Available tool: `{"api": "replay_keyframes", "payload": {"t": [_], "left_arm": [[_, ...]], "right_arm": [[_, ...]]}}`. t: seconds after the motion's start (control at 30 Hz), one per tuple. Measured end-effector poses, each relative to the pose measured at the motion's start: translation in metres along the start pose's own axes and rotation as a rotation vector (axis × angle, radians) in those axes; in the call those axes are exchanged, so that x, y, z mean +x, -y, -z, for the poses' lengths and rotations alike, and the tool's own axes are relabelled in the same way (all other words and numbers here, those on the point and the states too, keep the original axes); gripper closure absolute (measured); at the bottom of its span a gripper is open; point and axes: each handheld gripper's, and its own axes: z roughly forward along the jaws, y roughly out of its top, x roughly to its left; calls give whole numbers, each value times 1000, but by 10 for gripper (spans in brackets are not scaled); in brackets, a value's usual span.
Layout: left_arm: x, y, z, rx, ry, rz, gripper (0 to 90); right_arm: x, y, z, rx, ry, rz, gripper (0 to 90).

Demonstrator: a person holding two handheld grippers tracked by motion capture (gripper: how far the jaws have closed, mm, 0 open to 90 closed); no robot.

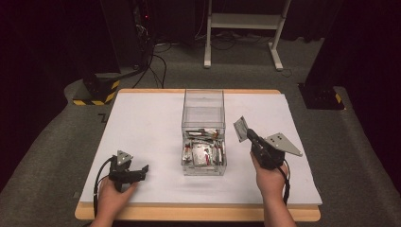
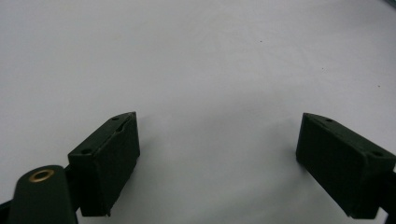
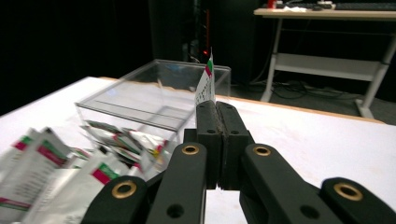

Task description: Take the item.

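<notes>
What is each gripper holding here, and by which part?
The right gripper pinches a sachet by its lower edge, beside the clear box. The left gripper stands open over the table, holding nothing.

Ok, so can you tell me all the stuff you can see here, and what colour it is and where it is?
clear box: one, see-through, middle of the table
packets in the box: a heap, too jumbled to count, silver with red and green, at the box's near end
held packet: one, silver and white with a red and green end, pinched in the right gripper, right of the box
table: one, white top with a wooden edge
white frame: one, on the floor behind the table
yellow-and-black striped base: one, on the floor at far left
left gripper: one, black, jaws wide apart over bare table
right gripper: one, black, jaws shut on the held packet
hands: two, at the near edge
</notes>
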Motion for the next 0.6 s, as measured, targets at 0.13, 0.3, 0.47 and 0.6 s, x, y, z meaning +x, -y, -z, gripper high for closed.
{"api": "replay_keyframes", "payload": {"t": [0.13,0.3,0.47,0.6], "left_arm": [[0,0,0,0,0,0,138],[0,0,0,0,0,0,138],[0,0,0,0,1,1,138],[0,0,0,2,2,2,137]], "right_arm": [[-7,5,-5,21,25,1,899],[-12,7,-12,40,45,-3,899],[-17,11,-24,65,59,-10,899],[-20,15,-36,101,64,-14,898]]}}
